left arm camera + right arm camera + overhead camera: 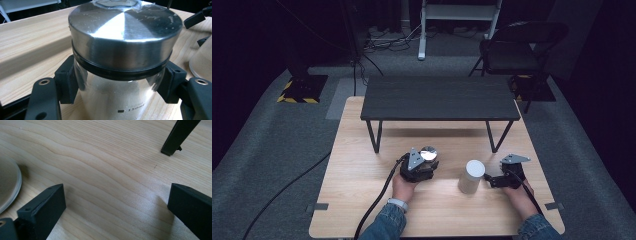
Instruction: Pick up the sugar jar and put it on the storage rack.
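Note:
A small glass jar [112, 100] with a shiny steel lid [125, 32] stands on the wooden table [357, 195]. My left gripper [120, 86] is shut on the jar, its black pads [67, 80] pressing the glass on both sides just below the lid. From above, the jar's lid [428, 153] shows at the tip of the left gripper [426, 161]. A white cylinder [471, 176] stands to the jar's right. My right gripper [493, 181] lies just right of the cylinder, pointing at it. It is open [116, 205], with bare wood between its fingers.
A low black shelf [439, 97] on thin legs [178, 135] stands across the far half of the table. The white cylinder's edge [7, 185] is at the left of the right gripper view. A black chair [517, 50] stands beyond the table.

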Demonstrator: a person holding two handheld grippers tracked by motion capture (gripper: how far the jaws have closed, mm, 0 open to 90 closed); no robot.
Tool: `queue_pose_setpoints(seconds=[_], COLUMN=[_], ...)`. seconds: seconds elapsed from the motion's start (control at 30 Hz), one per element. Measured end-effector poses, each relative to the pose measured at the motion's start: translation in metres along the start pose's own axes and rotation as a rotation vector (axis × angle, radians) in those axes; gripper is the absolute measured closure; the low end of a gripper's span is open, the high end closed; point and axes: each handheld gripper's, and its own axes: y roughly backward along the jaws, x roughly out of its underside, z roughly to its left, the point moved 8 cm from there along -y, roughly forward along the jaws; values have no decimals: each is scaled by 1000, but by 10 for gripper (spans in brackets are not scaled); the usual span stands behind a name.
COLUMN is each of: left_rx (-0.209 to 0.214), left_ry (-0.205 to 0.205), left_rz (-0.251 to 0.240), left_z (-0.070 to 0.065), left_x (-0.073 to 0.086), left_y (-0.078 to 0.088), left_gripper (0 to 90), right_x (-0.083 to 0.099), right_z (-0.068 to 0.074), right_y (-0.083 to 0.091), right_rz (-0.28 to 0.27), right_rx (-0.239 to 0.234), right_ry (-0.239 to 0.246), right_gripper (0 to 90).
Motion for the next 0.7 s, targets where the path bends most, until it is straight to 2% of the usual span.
queue_pose_setpoints(seconds=[0.27, 0.43, 0.53, 0.63, 0.7], left_rx=[13, 20, 26, 35, 36], left_ry=[5, 29, -5, -9, -5], left_rz=[23, 13, 19, -9, -11], left_z=[0, 4, 6, 8, 9], left_x=[-7, -23, -38, -58, -64], left_y=[7, 23, 32, 44, 47], left_gripper=[310, 310, 309, 309, 309], right_x=[0, 0, 0, 0, 0], right_z=[0, 0, 0, 0, 0], right_y=[0, 0, 0, 0, 0], right_rz=[0, 0, 0, 0, 0], right_rx=[-1, -1, -1, -1, -1], right_ry=[1, 1, 1, 1, 1], right_gripper=[11, 11, 11, 11, 11])
